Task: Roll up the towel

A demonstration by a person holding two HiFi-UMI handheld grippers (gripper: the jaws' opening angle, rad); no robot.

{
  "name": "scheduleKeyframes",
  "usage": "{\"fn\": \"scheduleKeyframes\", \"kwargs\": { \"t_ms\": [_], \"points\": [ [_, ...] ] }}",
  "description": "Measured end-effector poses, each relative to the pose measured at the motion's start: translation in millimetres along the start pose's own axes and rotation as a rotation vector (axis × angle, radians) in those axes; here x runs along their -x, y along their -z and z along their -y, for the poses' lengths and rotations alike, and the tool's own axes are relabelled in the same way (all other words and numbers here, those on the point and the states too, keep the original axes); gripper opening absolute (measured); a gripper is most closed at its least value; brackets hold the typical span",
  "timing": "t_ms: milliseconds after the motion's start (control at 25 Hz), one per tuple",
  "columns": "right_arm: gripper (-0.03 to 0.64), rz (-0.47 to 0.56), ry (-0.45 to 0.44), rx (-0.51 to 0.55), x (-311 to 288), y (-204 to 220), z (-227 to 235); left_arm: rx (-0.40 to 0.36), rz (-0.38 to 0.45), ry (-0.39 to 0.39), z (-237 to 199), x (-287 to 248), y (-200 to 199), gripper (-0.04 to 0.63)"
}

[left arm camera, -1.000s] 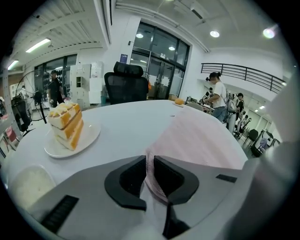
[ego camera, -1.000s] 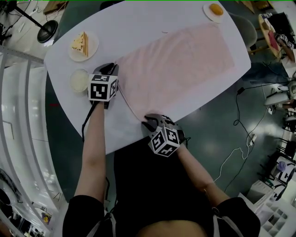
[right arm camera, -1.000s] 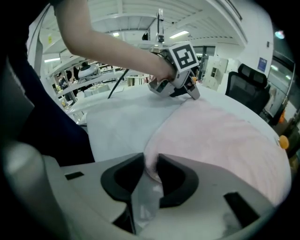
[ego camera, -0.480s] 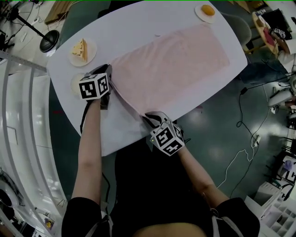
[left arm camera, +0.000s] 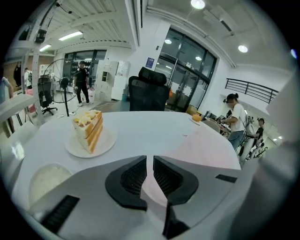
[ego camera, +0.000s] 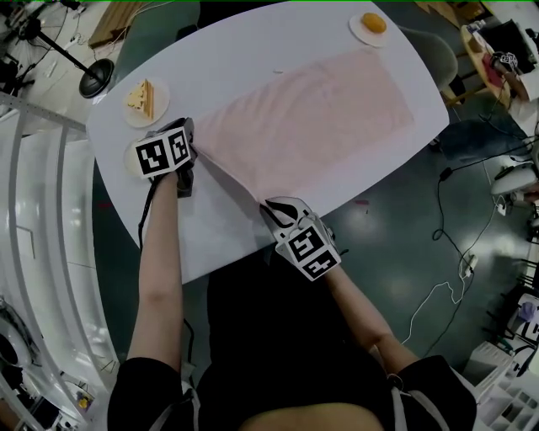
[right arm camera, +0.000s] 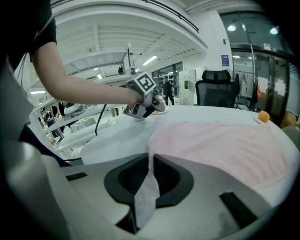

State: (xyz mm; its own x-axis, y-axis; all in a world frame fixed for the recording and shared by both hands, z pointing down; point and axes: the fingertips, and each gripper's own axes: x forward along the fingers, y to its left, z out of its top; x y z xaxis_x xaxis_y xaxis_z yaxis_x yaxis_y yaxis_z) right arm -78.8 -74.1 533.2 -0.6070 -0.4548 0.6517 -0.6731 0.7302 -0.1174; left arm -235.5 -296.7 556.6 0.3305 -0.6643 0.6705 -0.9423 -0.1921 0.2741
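Both corners are in hand. My left gripper (ego camera: 190, 150) is nearly shut, with a thin fold of the pink towel (ego camera: 312, 114) pinched between its pads at the near left corner. My right gripper (ego camera: 269, 208) has just been closing and is now clamped almost flat on the near right corner, where a tongue of cloth hangs down through the jaws. So the short near edge runs straight across from one gripper to the other, and the rest of the towel lies flat on the white table (ego camera: 210, 240). Its long axis heads away from me toward the far end, where the orange (ego camera: 371, 23) sits on its little plate. That's the line that matters. The roll has to travel forward along that length, away from my fingers, with both hands carrying the edge over together. Neither hand is nearer, as each owns its own corner. Both forearms are stretched out over the near rim, grippers angled forward and down, and the pinched edge looks raised a touch off the surface. The cake (ego camera: 143, 98) stands just beyond my left gripper, off the cloth, so I judge the rolling path clear.
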Motion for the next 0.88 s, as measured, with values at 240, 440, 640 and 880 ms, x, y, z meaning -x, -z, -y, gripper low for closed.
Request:
{"fn": "scheduleKeyframes", "kwargs": {
  "t_ms": [240,440,640,880],
  "points": [
    [0.037,0.026,-0.003,-0.016,21,-6,41,0.048,-0.016,-0.068,-5,11,8,0.048],
    [0.037,0.030,-0.047,0.031,25,-11,60,0.368,-0.143,0.141,26,-5,47,0.194],
    [0.037,0.058,-0.098,-0.004,27,-12,68,0.591,-0.154,0.177,35,-23,63,0.204],
    [0.037,0.076,-0.149,-0.019,35,-3,84,0.535,-0.105,0.060,37,-30,43,0.105]
  ]
}}
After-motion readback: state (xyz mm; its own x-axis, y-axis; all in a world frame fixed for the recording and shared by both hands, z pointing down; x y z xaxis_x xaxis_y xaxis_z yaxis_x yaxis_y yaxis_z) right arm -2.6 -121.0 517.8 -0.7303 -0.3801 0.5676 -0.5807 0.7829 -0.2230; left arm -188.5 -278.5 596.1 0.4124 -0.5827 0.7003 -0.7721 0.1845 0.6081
